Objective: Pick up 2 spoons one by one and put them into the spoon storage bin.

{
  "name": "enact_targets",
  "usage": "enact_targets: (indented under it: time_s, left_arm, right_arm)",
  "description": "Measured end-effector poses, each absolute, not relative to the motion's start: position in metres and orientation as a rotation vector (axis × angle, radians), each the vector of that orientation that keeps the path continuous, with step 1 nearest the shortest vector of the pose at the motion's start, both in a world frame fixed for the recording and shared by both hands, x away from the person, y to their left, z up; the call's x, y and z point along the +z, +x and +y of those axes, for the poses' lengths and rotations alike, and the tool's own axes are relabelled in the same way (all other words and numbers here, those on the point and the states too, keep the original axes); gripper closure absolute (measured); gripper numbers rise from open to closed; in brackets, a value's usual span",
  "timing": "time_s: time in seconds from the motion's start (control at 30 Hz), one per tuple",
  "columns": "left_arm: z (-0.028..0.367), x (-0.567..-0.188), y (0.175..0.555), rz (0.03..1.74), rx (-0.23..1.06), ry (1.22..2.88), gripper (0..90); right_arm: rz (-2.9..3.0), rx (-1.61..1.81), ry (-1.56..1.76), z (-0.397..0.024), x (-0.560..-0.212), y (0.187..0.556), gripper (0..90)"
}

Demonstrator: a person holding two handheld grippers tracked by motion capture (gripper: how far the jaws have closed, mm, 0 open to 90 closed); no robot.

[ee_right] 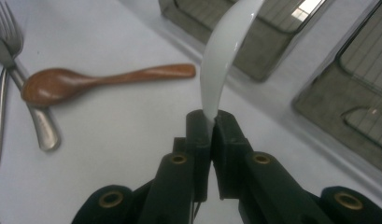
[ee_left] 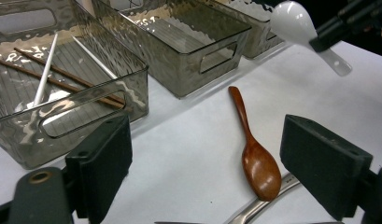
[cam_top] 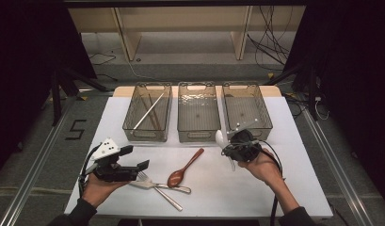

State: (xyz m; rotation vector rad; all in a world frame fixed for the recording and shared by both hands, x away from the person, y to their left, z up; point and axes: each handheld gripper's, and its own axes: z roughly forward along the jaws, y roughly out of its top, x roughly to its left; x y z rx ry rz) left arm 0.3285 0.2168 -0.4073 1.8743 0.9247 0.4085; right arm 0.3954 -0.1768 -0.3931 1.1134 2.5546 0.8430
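My right gripper [cam_top: 233, 147] is shut on the handle of a white ceramic spoon [cam_top: 222, 140], held off the table in front of the right bin [cam_top: 263, 123]. In the right gripper view the white spoon [ee_right: 221, 60] rises from between the pressed jaws of the right gripper [ee_right: 209, 122]. The left gripper view shows the same spoon [ee_left: 296, 23] at top right. A brown wooden spoon [cam_top: 184, 168] lies on the white table [cam_top: 275, 188], bowl toward me. My left gripper [cam_top: 135, 157] stands open near the front left, nothing between its jaws.
Three smoky clear bins stand in a row at the back. The left bin [cam_top: 148, 134] holds white and brown chopsticks [cam_top: 148, 110]; the middle bin [cam_top: 198, 136] looks bare. A metal fork [cam_top: 148, 179] and another metal utensil [cam_top: 173, 189] lie crossed beside the wooden spoon.
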Motion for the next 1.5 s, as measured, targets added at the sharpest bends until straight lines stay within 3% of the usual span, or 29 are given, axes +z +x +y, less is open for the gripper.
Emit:
enact_targets:
  time_s: [0.77, 1.5]
  left_arm:
    - [0.217, -0.405, 0.326, 0.902, 0.427, 1.838, 16.5]
    - [0.218, -0.406, 0.327, 0.889, 0.417, 1.829, 16.4]
  right_arm:
    - [2.469, 0.93, 1.145, -0.147, -0.363, 0.453, 86.2]
    - [2.428, 0.894, 1.245, -0.114, -0.356, 0.509, 86.1]
